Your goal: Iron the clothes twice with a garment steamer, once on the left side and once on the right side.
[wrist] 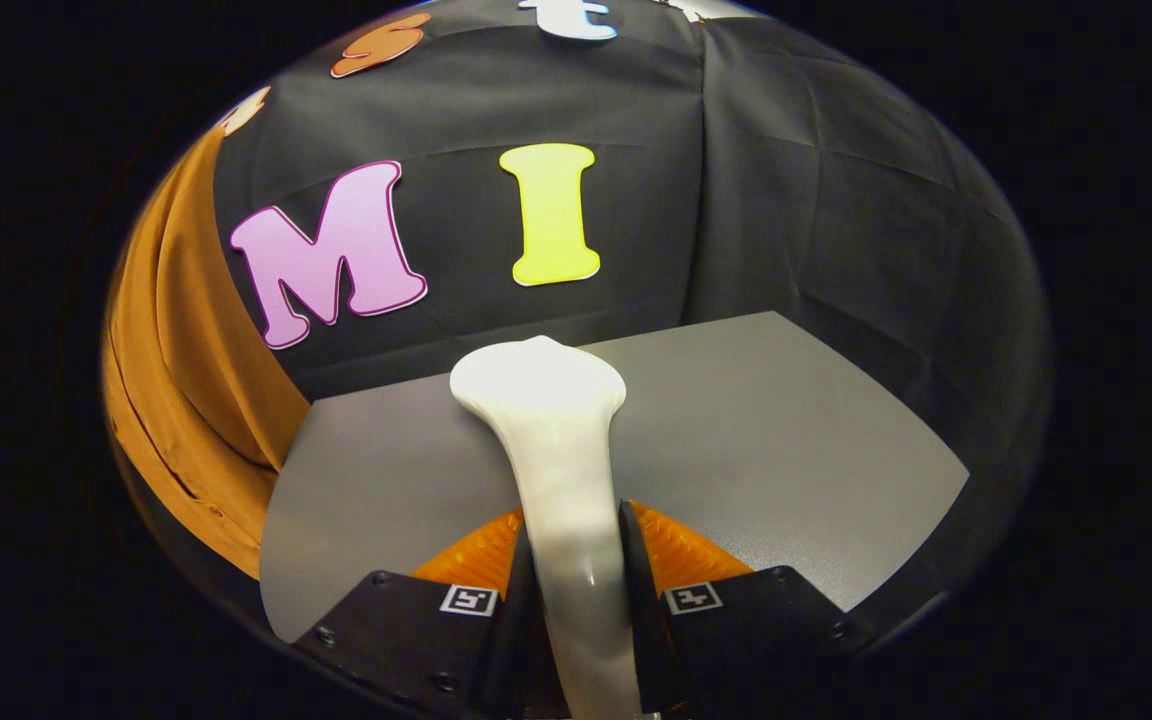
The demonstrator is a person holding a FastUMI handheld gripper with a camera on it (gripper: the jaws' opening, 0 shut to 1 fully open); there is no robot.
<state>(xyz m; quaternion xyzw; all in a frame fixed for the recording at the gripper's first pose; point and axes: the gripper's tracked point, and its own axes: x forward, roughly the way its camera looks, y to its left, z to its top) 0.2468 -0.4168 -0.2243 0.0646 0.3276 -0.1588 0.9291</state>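
A white garment steamer runs forward from between my fingers, its handle narrow and its head wide at the far end. My gripper is shut on the steamer's handle, one finger pressing on each side. The steamer's head sits over the far part of the grey table. A brown-orange garment hangs to the left of the steamer, draping down beside the table's left edge. The steamer head is apart from the garment, well to its right.
The grey table spreads under and beyond the fingers, with its right corner far out to the right. The booth's black cloth wall stands behind the table and wraps round to the right.
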